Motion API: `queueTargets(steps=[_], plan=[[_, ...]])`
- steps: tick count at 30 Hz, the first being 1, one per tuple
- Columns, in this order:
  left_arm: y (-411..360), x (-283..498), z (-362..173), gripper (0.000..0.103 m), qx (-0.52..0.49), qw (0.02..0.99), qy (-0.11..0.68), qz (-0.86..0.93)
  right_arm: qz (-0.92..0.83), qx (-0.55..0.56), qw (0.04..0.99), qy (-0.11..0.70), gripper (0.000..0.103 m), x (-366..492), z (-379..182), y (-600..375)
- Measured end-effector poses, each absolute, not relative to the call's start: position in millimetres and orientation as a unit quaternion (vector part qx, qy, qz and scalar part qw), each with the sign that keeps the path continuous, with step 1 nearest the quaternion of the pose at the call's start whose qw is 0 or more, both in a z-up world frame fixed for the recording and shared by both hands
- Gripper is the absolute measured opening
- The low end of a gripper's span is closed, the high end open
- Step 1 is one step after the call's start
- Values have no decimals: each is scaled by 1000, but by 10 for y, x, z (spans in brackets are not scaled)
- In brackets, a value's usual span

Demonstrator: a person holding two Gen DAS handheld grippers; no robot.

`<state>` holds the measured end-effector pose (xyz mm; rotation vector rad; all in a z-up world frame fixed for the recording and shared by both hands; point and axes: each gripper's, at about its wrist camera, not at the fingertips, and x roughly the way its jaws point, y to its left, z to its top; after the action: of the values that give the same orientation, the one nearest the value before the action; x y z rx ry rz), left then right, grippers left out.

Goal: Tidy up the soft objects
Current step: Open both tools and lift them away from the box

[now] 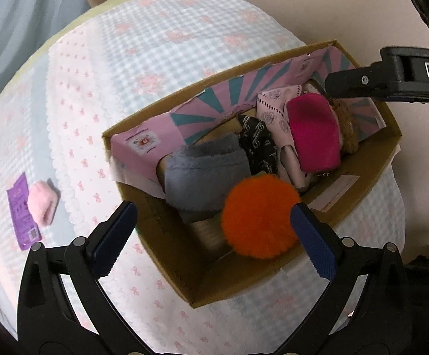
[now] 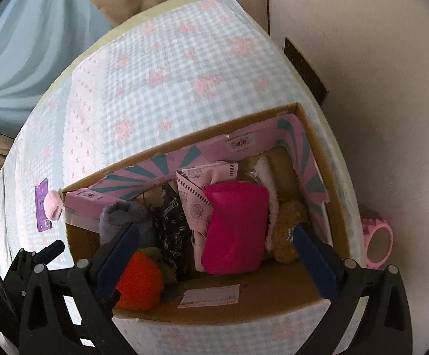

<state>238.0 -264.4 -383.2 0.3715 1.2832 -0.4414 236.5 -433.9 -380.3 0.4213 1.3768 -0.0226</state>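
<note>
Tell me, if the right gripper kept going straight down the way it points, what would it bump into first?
Most likely the bright pink pouch in the cardboard box; it lies between the right gripper's open jaws. Depth is hard to judge.

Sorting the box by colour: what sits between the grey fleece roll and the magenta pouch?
In both wrist views, a black patterned cloth and a pale pink printed fabric lie between the grey fleece roll and magenta pouch.

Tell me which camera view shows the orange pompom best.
The left wrist view. There the orange pompom shows whole and round at the near end of the cardboard box. In the right wrist view the right gripper finger covers part of it.
</note>
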Motion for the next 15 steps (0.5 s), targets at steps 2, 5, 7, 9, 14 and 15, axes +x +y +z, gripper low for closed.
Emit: queueTargets(steps=[2, 5, 7, 9, 14, 15], plan=[[-2658, 2360, -3757, 103, 175, 767, 583, -203, -15, 193, 758, 623, 103, 2344, -3728, -4348], [-2647, 2320, -3596, 103, 178, 776, 570, -204, -20, 193, 768, 610, 103, 2299, -3583, -4356], [-2624, 2293, -3484, 103, 177, 782, 563, -202, -21, 193, 773, 604, 103, 2261, -3485, -4341], [-2567, 2271, -3351, 103, 167, 788, 558, -200, -23, 191, 778, 598, 103, 2205, -3361, -4323], [-2412, 2198, -2980, 103, 142, 809, 536, -197, -33, 168, 796, 580, 103, 2026, -2991, -4226], [-2386, 2170, -2895, 103, 142, 813, 529, -196, -33, 166, 800, 576, 103, 1978, -2897, -4199]])
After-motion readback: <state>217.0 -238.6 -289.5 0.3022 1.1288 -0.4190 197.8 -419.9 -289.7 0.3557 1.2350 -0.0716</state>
